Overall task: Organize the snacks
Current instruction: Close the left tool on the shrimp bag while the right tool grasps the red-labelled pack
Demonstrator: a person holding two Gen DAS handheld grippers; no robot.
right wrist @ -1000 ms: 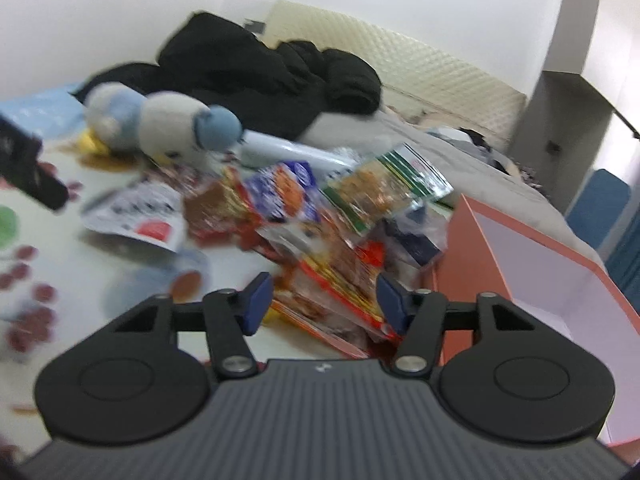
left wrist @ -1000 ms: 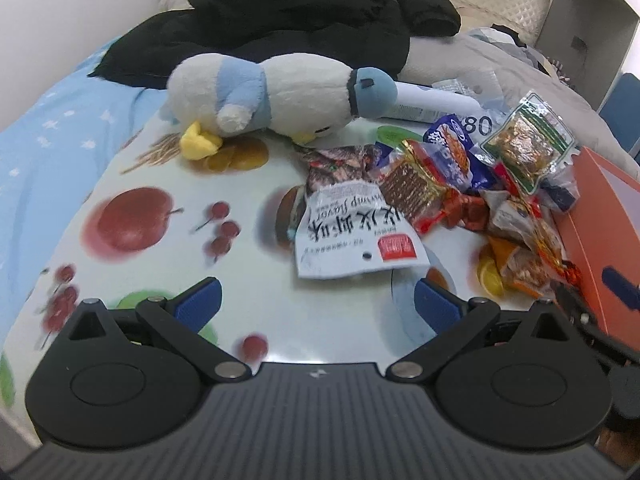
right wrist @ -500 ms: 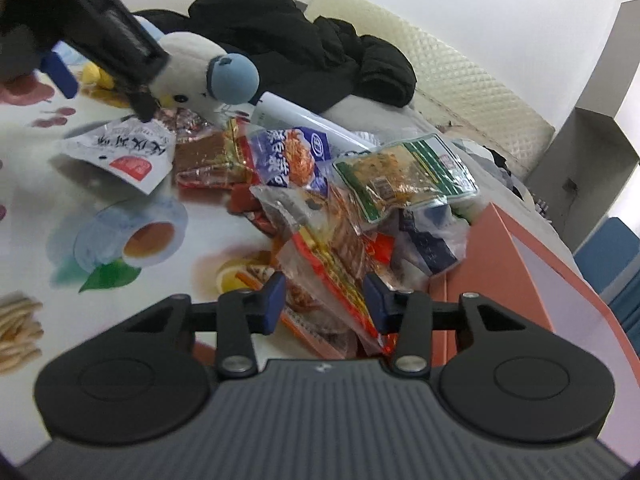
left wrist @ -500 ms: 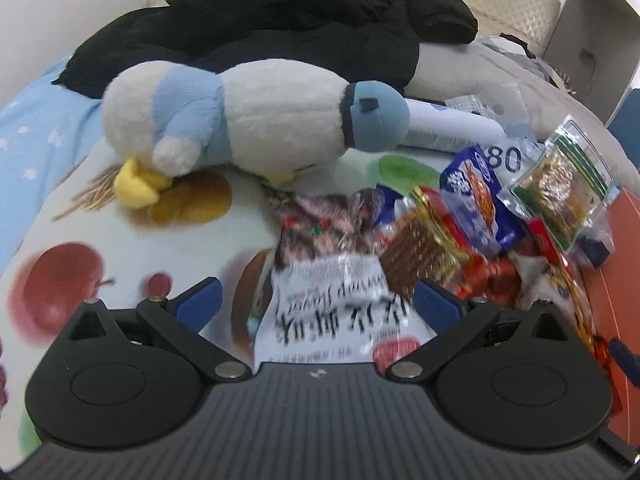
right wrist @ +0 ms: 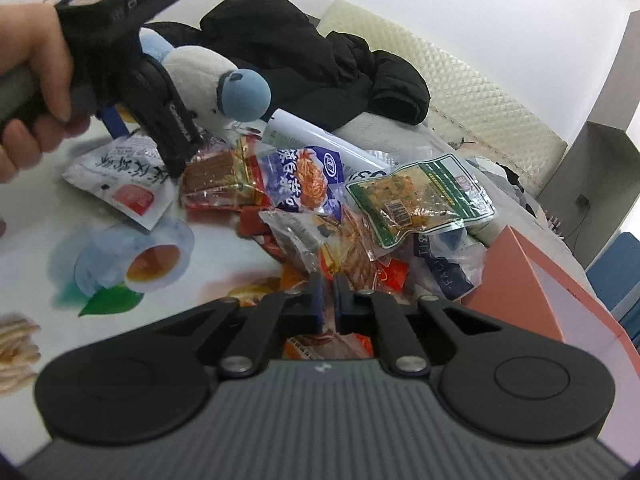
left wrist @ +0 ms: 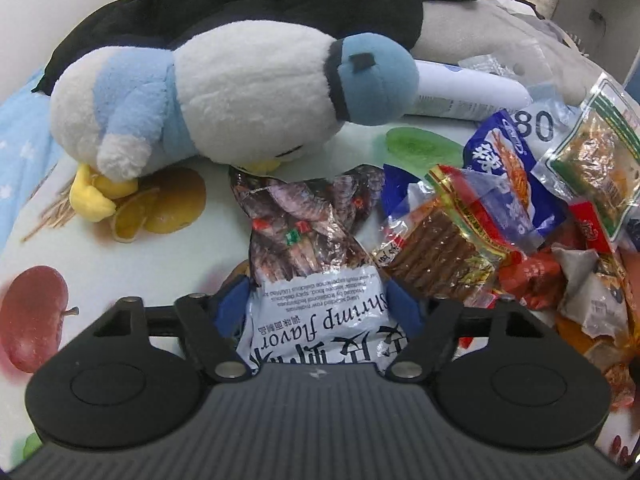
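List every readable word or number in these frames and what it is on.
"Shrimp flavor": white shrimp bag, upside down, between the closing left gripper fingers.
"80": clear pack behind the snacks.
Fine print and Chinese characters on the shrimp bag, the blue bag and the green pack: too small or blurred.

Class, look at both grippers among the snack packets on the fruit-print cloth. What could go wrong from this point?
1. The left gripper is closing across the wide shrimp snack bag; the soft bag may buckle or slip out.
2. The right gripper is shut on a thin orange packet buried in the snack pile; lifting it may drag neighbouring packets off the cloth.
3. The plush penguin lies just beyond the bag and could be bumped.
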